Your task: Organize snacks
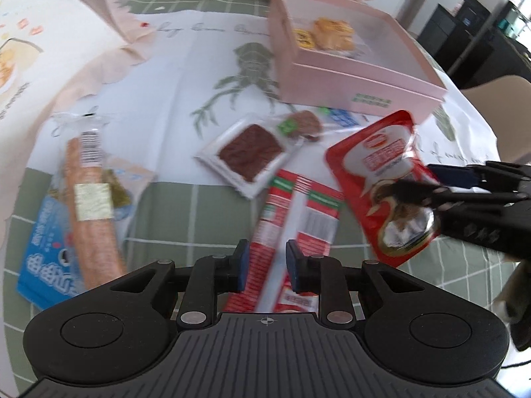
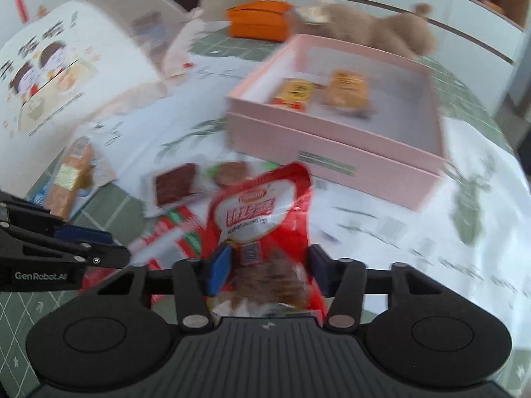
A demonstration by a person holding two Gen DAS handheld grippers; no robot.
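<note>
My left gripper (image 1: pixel 265 265) and right gripper (image 2: pixel 270 267) are matt black plastic with ribbed housings, dull metal pivot pins and blue pads that look rubbery, and between my right pads sits a glossy red foil pouch (image 2: pixel 262 212) whose crinkled film catches the light. The tablecloth (image 1: pixel 172 209) is matt cloth, printed white over green check, and the pink box (image 2: pixel 335 152) near its far edge looks like smooth matt cardboard. The jerky packet (image 1: pixel 249 156) is clear shiny plastic, and the brown toy (image 2: pixel 391 30) at the far edge seems plush, though blurred.
</note>
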